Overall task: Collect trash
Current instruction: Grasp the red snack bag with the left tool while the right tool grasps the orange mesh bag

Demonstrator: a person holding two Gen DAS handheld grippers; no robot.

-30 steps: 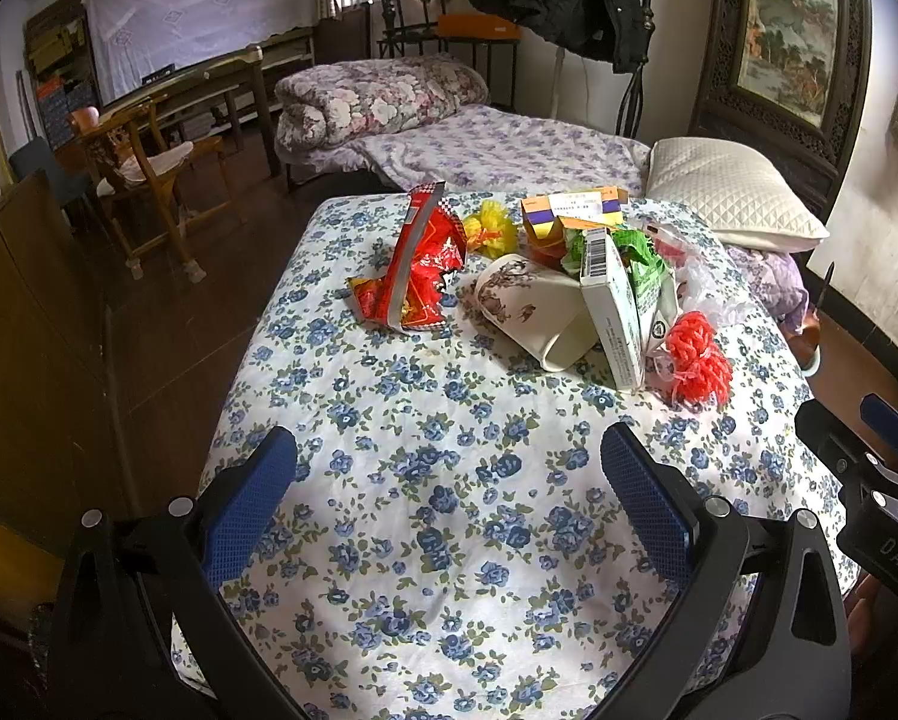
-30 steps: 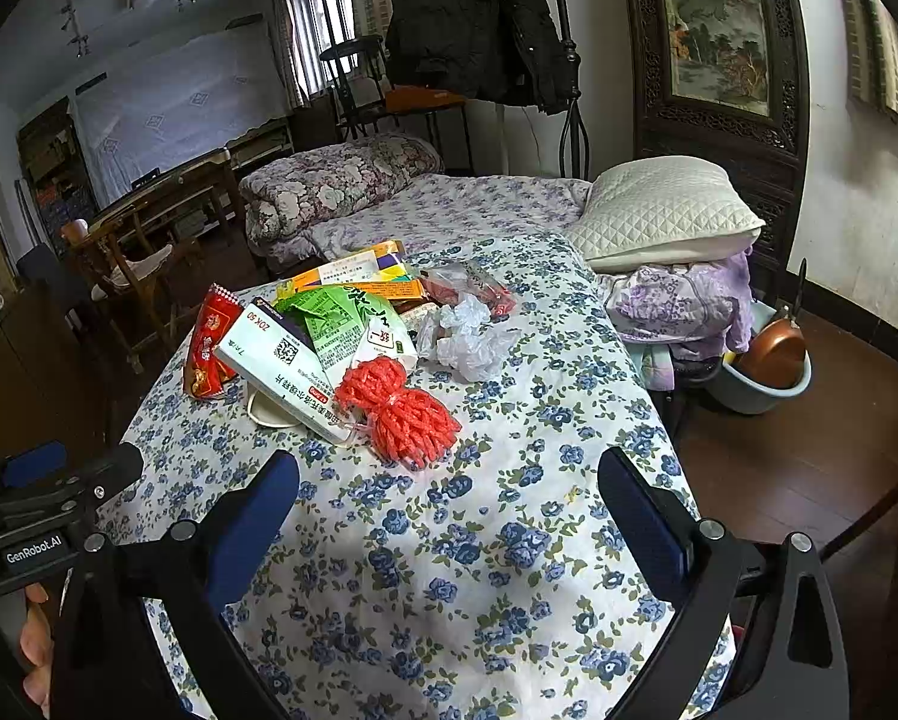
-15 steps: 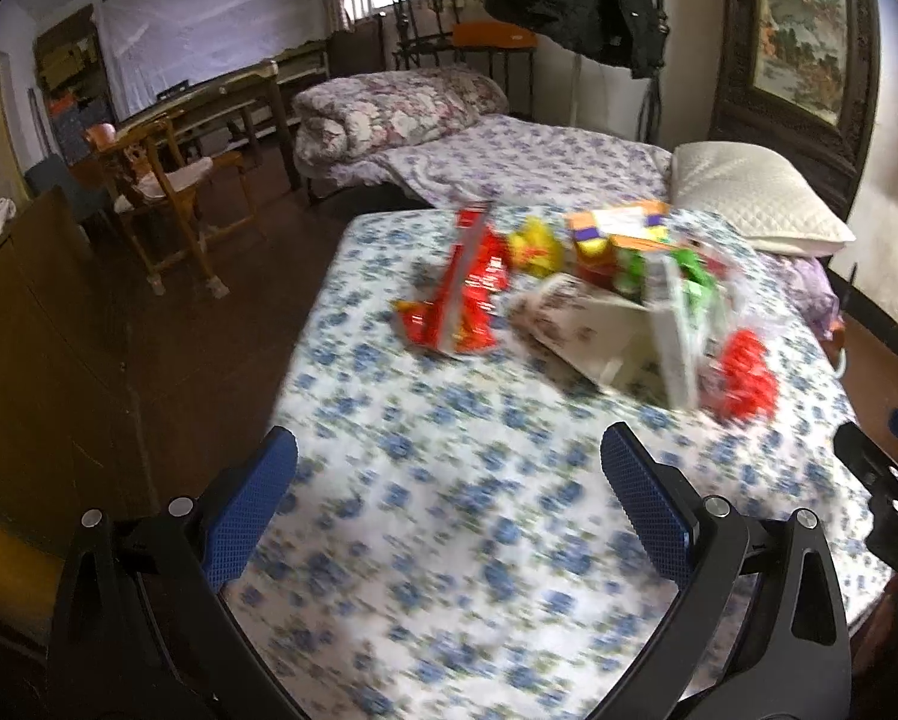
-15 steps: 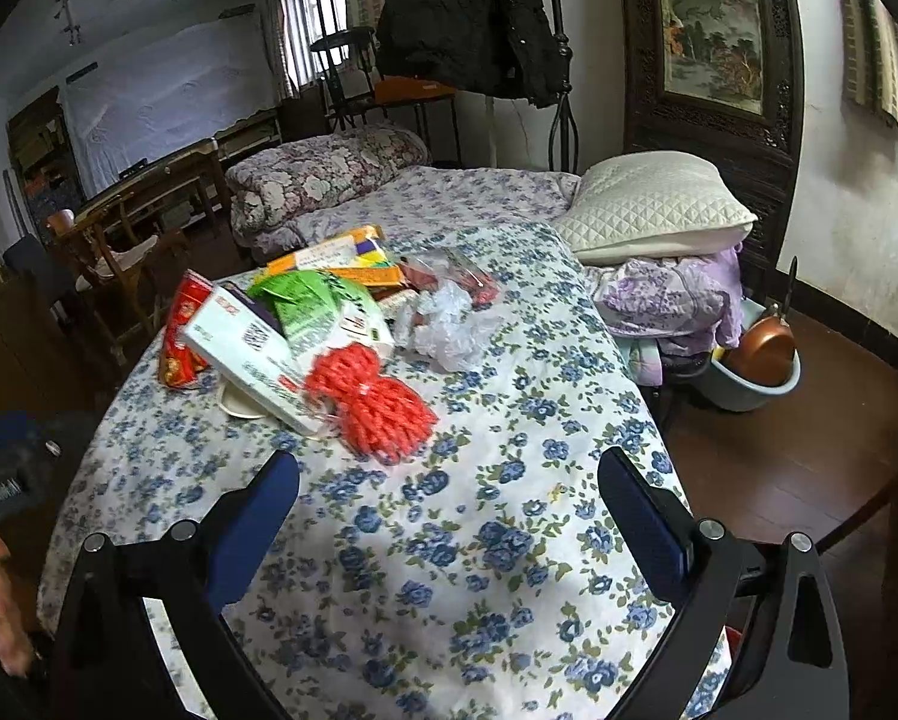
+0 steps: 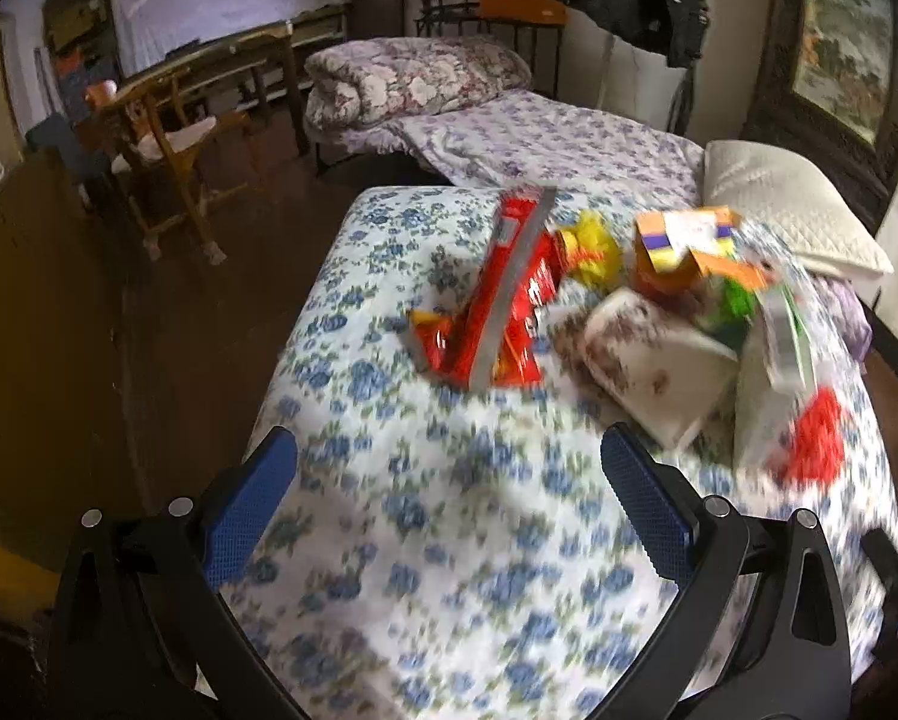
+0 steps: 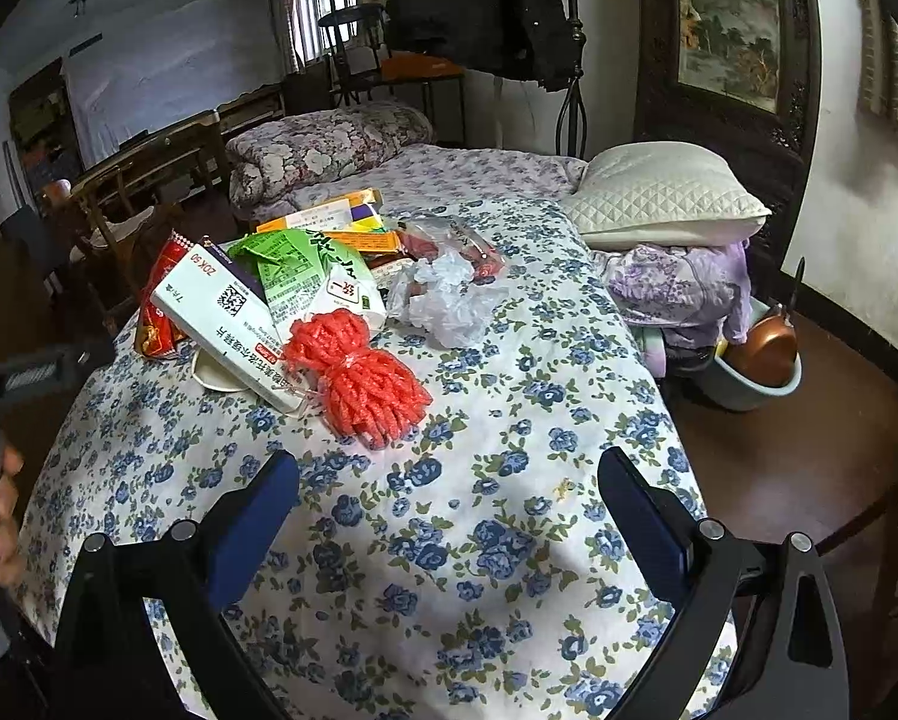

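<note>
Left claw [image 5: 449, 480] and right claw [image 6: 449, 480] released (both empty), red wrapper [image 5: 503, 306] long axis tilted up-right

You face a matt cotton-looking floral tablecloth [image 6: 509, 480], a glossy foil snack wrapper [image 5: 509, 312], a crinkled clear plastic bag [image 6: 449, 300], and a matt white cardboard box [image 6: 227, 324].

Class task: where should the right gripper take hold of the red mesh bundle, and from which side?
Grip the red mesh bundle at its pinched waist, from above. There it is narrowest, so the open right gripper could likely close around it. The near lobe lies free on the cloth; the far lobe leans on the white box.
</note>
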